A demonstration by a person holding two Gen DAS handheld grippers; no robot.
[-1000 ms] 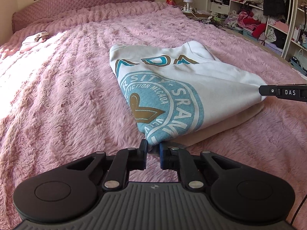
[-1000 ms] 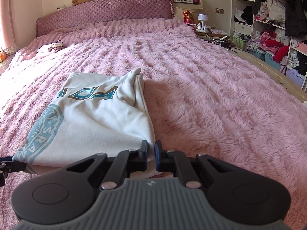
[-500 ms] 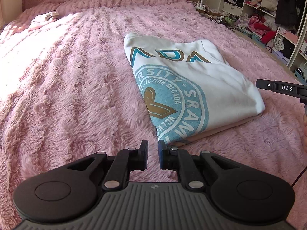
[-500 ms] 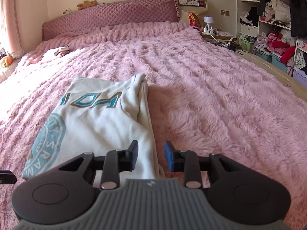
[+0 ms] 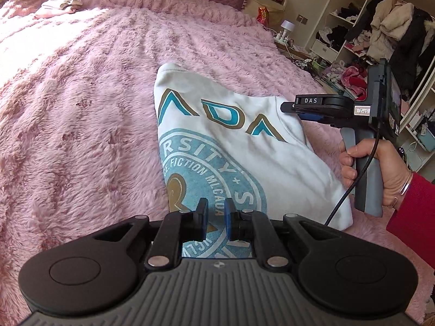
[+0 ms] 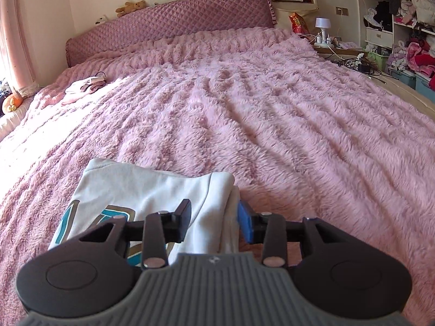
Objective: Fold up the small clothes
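Left gripper: nearest item in the left wrist view, hanging over the printed lower part of the shirt; its jaws stand close together with only a narrow slit between them and no cloth in the slit.

Right gripper: nearest item in the right wrist view; its jaws have just been opening and now stand apart. The far right edge of the shirt shows in the gap between them, and the pads do not press on it. Whether the blue pad brushes the cloth fold is hard to tell at this angle. From the left wrist view the same gripper shows side-on above the shirt's right edge, held by a hand with a red sleeve and a thin bracelet.

Shirt: white, folded into a flat packet, lying on the bed near both grippers. Teal round badge and teal-and-brown letters face up.

Bed cover: pink, furry, ribbed, spread across the whole bed; sunlit on the left.

Small pale bundle: lies far off on the cover, near the headboard side, well apart from the shirt.

Headboard: quilted, mauve, with a toy bear on top.

Lamp: small, white, beside the bed at the far right.

Shelves: open, stuffed with clothes.
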